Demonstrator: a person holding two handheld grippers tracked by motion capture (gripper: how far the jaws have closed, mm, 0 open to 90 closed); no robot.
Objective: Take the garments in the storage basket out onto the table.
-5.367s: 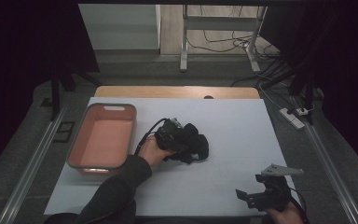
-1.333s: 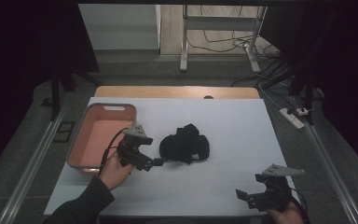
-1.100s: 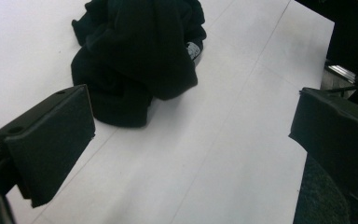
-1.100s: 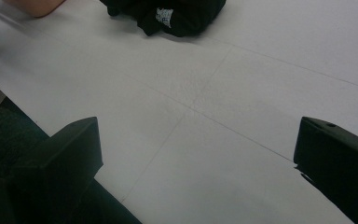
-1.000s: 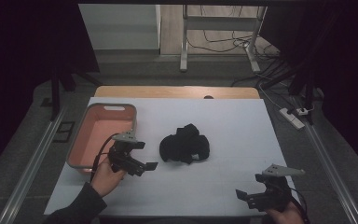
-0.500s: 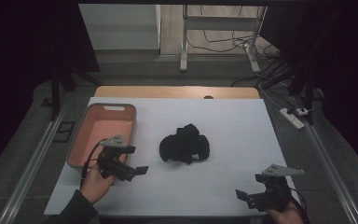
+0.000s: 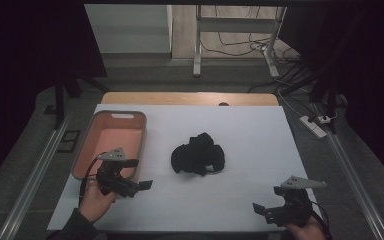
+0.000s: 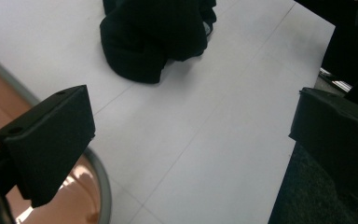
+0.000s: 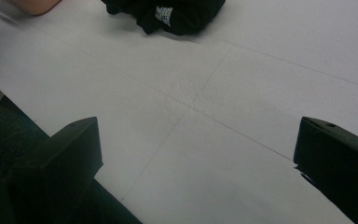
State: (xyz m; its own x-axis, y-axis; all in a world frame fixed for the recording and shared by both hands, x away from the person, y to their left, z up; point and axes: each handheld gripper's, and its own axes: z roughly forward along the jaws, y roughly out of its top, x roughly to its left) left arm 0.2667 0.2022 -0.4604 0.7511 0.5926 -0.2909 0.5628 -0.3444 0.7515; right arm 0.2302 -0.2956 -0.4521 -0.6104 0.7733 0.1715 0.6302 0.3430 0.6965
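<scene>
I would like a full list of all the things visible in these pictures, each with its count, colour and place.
black cloth bundle: one, black, crumpled near the middle of the white table top.
bin: one, pink inside with a grey rim, at the left side of the table.
white table top: one, white, with a wooden edge at its far side.
power strip: one, white, on the floor right of the table.
left gripper: one, black, jaws apart, at the bin's near end.
right gripper: one, black, jaws apart, at the near right corner.
</scene>
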